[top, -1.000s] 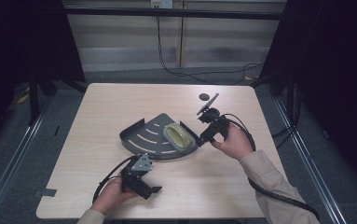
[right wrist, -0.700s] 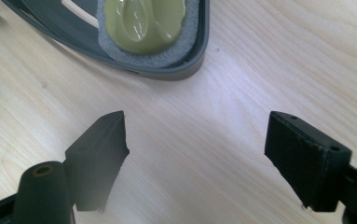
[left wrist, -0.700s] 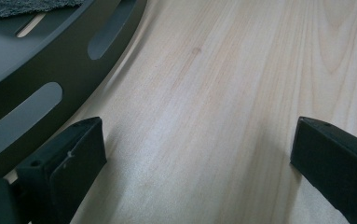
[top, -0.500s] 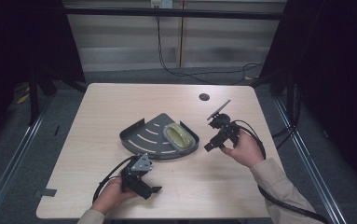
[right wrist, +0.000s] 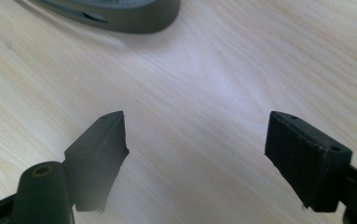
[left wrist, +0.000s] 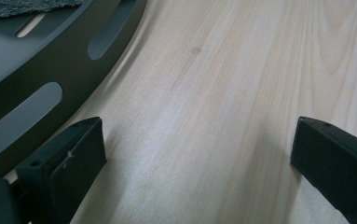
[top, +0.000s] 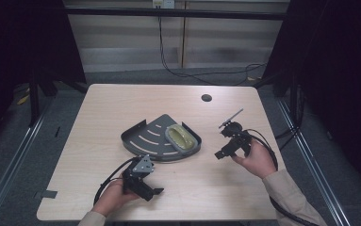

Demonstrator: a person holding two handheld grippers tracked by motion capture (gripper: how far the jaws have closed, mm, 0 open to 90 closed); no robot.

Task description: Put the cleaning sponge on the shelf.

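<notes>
A dark grey quarter-round rack (top: 145, 139) with curved slots lies at the middle of the table. A yellow-green sponge (top: 180, 136) rests on its right part. My left gripper (top: 155, 192) sits low near the front edge, just below the rack, jaws open over bare wood. In the left gripper view the rack's slotted rim (left wrist: 36, 70) fills the upper left, beside the open left gripper (left wrist: 197, 154). My right gripper (top: 219, 154) is held to the right of the rack, open and empty. The right gripper view has the open right gripper (right wrist: 195, 149) over bare wood, the rack's edge (right wrist: 134, 18) ahead.
The table (top: 102, 108) is light wood with a small dark round hole (top: 206, 98) at the back right. Cables trail from both grippers toward the front edge. Dark floor and metal rails surround the table.
My right gripper has drawn back from the rack's right side, moving right and toward the front. The left gripper has stayed where it was.
</notes>
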